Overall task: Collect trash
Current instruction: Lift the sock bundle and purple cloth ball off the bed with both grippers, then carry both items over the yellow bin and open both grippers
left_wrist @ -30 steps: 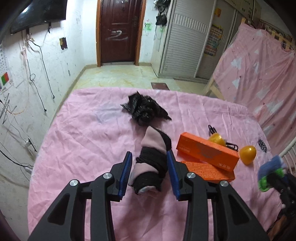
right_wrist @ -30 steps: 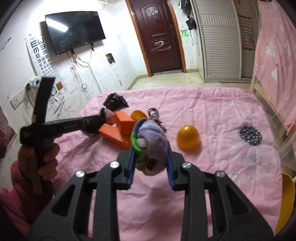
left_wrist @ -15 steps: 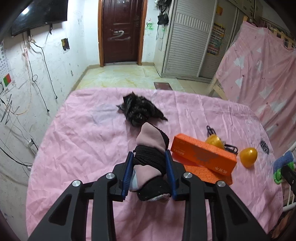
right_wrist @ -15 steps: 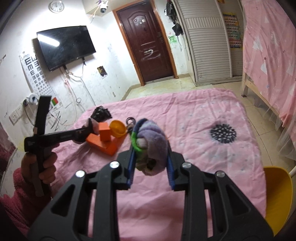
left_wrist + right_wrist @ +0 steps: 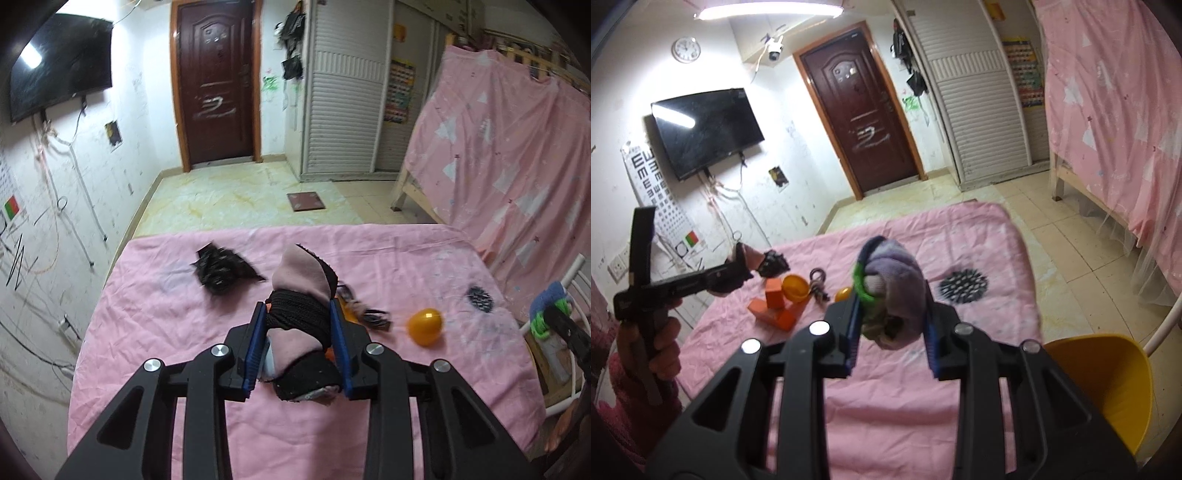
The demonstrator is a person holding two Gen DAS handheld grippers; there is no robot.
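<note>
My left gripper (image 5: 297,314) is shut on a rolled pink-and-black sock bundle (image 5: 301,280), held above the pink-covered table (image 5: 147,314). The right wrist view shows this gripper (image 5: 738,271) at the left, gripped by a hand (image 5: 665,343). My right gripper (image 5: 892,299) is shut on a purple, green-edged sock ball (image 5: 897,280), raised over the table's near right part. It also shows at the right edge of the left wrist view as the right gripper (image 5: 546,314).
On the cloth lie a black crumpled bag (image 5: 221,267), black hair ties (image 5: 373,315), an orange egg capsule (image 5: 424,326), a black spiky patch (image 5: 479,297), orange boxes (image 5: 775,306) and an orange half shell (image 5: 794,288). A yellow bin (image 5: 1108,376) stands at the lower right.
My left gripper closed on the sock bundle and lifted it off the cloth. My right gripper carried its sock ball to the right, and the yellow bin came into view.
</note>
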